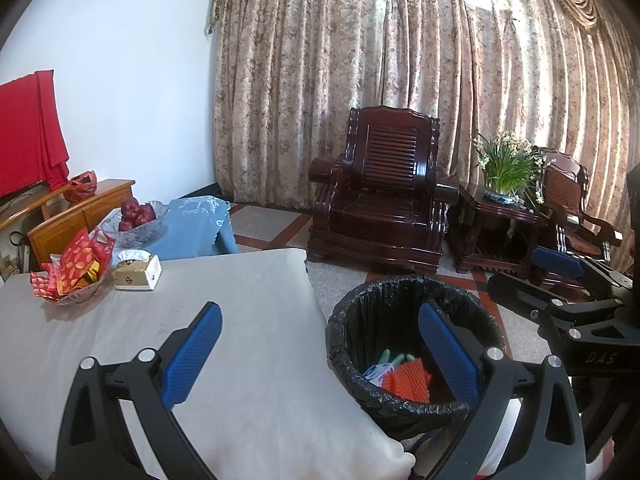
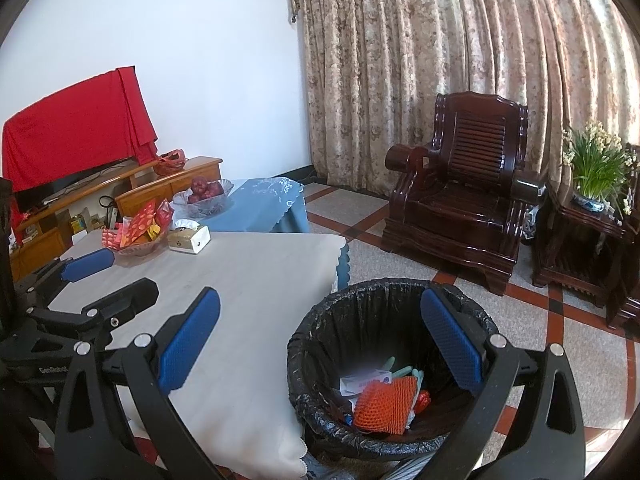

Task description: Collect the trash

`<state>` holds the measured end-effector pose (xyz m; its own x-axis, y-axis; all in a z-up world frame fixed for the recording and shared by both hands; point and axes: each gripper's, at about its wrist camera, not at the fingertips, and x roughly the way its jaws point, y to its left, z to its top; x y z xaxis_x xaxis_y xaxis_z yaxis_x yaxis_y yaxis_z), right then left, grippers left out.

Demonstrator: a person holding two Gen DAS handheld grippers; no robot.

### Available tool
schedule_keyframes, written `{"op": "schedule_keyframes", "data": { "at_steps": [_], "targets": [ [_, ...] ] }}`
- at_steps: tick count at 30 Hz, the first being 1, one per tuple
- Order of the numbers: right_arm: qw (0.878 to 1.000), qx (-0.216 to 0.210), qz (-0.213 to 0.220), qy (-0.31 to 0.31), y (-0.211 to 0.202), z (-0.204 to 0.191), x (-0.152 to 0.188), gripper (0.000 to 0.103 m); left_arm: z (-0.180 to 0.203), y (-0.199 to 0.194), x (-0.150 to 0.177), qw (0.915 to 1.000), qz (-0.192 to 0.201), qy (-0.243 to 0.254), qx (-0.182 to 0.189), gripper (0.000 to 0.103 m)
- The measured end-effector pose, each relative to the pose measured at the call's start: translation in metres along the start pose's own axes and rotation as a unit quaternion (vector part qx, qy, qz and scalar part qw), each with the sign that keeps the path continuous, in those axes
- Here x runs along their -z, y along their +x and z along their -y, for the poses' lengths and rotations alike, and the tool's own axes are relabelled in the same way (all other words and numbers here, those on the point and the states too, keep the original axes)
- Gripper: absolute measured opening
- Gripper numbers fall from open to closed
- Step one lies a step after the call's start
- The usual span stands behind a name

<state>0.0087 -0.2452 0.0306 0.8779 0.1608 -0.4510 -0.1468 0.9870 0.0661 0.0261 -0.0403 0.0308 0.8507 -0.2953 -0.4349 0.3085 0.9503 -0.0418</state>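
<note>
A bin lined with a black bag stands on the floor at the right edge of the table. Inside lie an orange foam net, a white and blue packet and pale green pieces. My left gripper is open and holds nothing, one finger over the table and one over the bin. My right gripper is open and holds nothing, spread the same way. Each gripper shows at the edge of the other's view, the right gripper and the left gripper.
A table under a grey cloth carries a glass dish of red wrappers, a tissue box and a bowl of red fruit. Dark wooden armchair, side table with plant, TV cabinet behind.
</note>
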Motion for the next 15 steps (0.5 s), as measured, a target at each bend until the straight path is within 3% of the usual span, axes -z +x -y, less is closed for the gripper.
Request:
{"op": "schedule_keyframes", "data": {
  "at_steps": [15],
  "targets": [
    [1.000, -0.001, -0.001, 0.001, 0.0010, 0.0003, 0.0010, 0.098, -0.0011, 0.0050, 0.0051, 1.0000, -0.005, 0.000, 0.002, 0.097]
  ]
}}
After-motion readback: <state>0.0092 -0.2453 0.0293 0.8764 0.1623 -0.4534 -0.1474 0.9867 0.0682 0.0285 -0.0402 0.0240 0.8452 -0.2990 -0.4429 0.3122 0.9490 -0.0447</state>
